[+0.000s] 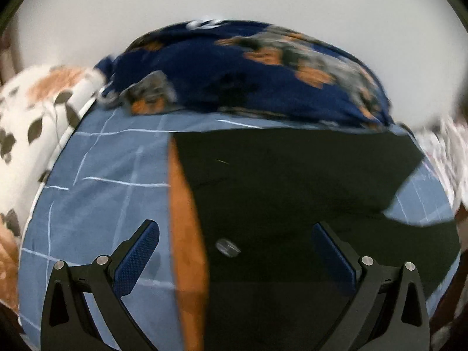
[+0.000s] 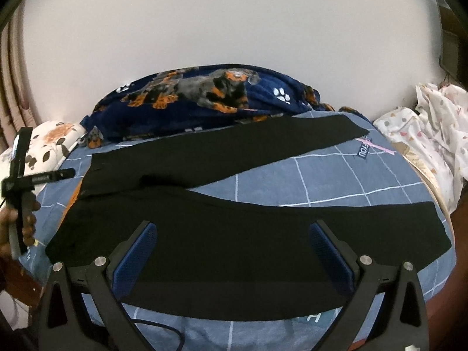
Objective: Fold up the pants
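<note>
Black pants (image 2: 234,234) lie spread flat on the blue checked bed sheet (image 2: 321,181), legs apart and pointing right. In the left wrist view the waist end (image 1: 292,190) shows with an orange waistband lining (image 1: 184,219) and a metal button (image 1: 227,247). My left gripper (image 1: 235,251) is open just above the waistband, holding nothing; it also shows in the right wrist view (image 2: 20,172) at the far left, in a hand. My right gripper (image 2: 232,253) is open above the near leg, empty.
A navy dog-print blanket (image 2: 204,99) is bunched along the back of the bed against a white wall. A floral pillow (image 1: 35,117) lies at the left. White patterned cloth (image 2: 433,122) lies at the right. A black cable (image 2: 163,327) runs over the near edge.
</note>
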